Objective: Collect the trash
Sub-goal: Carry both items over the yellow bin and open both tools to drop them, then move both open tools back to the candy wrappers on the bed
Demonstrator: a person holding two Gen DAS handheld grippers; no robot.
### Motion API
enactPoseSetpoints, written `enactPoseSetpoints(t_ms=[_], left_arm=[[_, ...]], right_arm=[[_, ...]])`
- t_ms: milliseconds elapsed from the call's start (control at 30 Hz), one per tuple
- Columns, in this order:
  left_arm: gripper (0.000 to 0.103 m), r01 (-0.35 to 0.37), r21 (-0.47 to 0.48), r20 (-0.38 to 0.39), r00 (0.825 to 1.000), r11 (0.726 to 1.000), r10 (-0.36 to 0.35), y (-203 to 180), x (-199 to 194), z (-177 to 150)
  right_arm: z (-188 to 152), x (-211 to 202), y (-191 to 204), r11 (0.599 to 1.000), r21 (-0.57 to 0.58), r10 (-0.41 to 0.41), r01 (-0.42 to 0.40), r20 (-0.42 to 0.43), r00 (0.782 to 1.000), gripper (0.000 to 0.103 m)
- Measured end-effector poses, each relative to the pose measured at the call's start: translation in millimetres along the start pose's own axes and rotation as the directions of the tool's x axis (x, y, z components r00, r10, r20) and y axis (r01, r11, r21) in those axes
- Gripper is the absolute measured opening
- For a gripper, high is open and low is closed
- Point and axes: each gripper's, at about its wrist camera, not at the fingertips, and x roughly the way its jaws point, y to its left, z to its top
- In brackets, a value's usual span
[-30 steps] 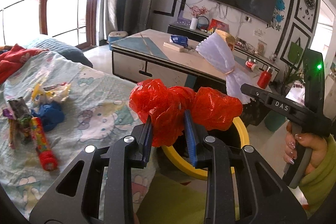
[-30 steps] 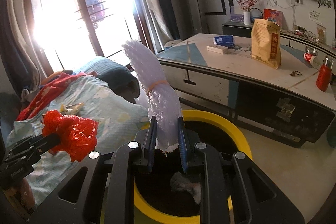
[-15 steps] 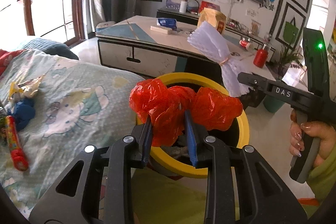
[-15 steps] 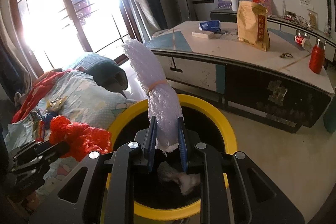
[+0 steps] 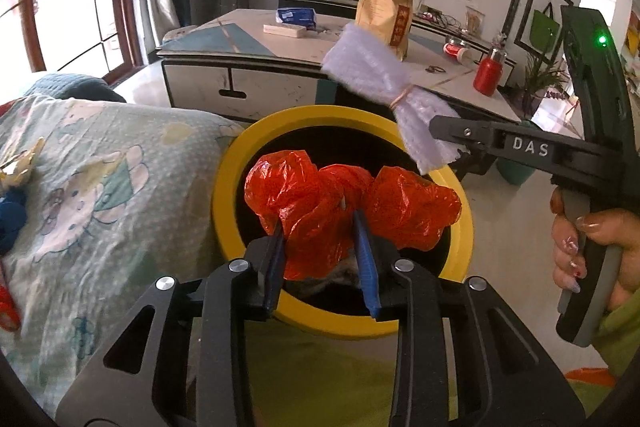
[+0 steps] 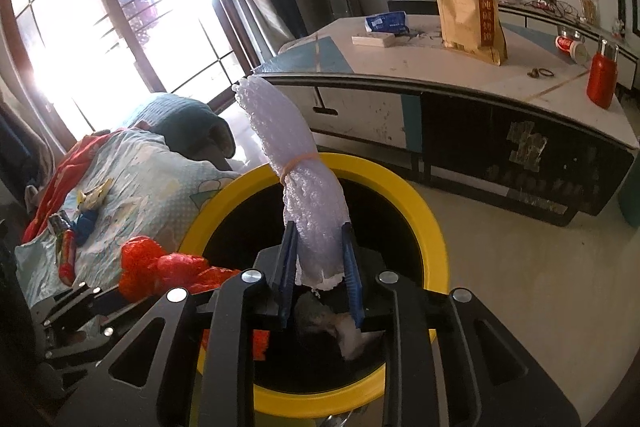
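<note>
Red crumpled plastic bag [image 5: 340,211] now hangs above the round yellow-rimmed bin [image 5: 224,183], clenched in the left gripper [image 5: 320,259]. The right gripper [image 6: 320,259] has also arrived, grasping the white bubble-wrap roll [image 6: 308,203]; both can be dropped.

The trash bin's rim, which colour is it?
Yellow; the rim shows best in the right wrist view.

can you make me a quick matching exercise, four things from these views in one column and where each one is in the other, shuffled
Things:
1. red plastic bag
2. bubble wrap roll
3. red bottle
4. yellow-rimmed bin

Places:
A. standing on the low cabinet
B. clamped in the right tool
C. on the floor beside the bed, under both tools
D. clamped in the left tool

Pairs: 1-D, 2-B, 3-A, 4-C
</note>
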Motion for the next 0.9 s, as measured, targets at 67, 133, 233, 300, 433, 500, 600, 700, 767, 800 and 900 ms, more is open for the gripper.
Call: enactPoseSetpoints(t_ms=[67,133,233,300,433,500,600,700,767,800,900], left_arm=[[0.041,0.006,0.004,0.013,1.0,1.0,-0.006,-2,-1,1],[0.047,0.009,0.005,0.023,1.0,1.0,-0.009,-3,-3,2],[0.06,0.005,-0.019,0.032,0.999,1.0,-0.005,1,-5,3],[0.069,0.005,-0.039,0.043,0.999,0.999,-0.004,5,-8,4],[0.09,-0.004,-0.083,0.08,0.997,0.997,0.011,14,-20,7],[0.092,-0.015,-0.107,0.102,0.994,0.994,0.026,19,-28,9],[0.092,-0.038,-0.125,0.128,0.99,0.991,0.054,24,-37,11],[0.092,-0.053,-0.137,0.15,0.986,0.989,0.074,29,-47,11],[0.092,-0.063,-0.144,0.163,0.983,0.987,0.087,32,-53,10],[0.092,-0.069,-0.15,0.169,0.981,0.986,0.094,34,-56,10],[0.092,-0.092,-0.165,0.189,0.974,0.982,0.123,40,-67,10]], right_arm=[[0,1,-1,1.0,0.009,-0.002,0.002,-0.002,1.0,0.029],[0,0,-3,1.0,0.018,0.0,0.0,0.002,1.0,0.037],[1,-3,-7,0.999,0.032,-0.003,0.002,0.014,1.0,0.047],[2,-5,-7,0.999,0.035,-0.005,0.005,0.025,1.0,0.051],[4,-11,-3,1.0,0.027,-0.015,0.013,0.055,0.998,0.061],[5,-14,1,1.0,0.017,-0.017,0.016,0.072,0.997,0.066],[6,-19,6,1.0,0.004,-0.017,0.017,0.092,0.996,0.069],[6,-23,10,1.0,-0.005,-0.018,0.019,0.109,0.994,0.071],[7,-26,13,1.0,-0.009,-0.017,0.018,0.116,0.993,0.071],[7,-27,15,1.0,-0.011,-0.015,0.017,0.119,0.993,0.071],[7,-30,22,1.0,-0.019,-0.011,0.013,0.128,0.992,0.071]])
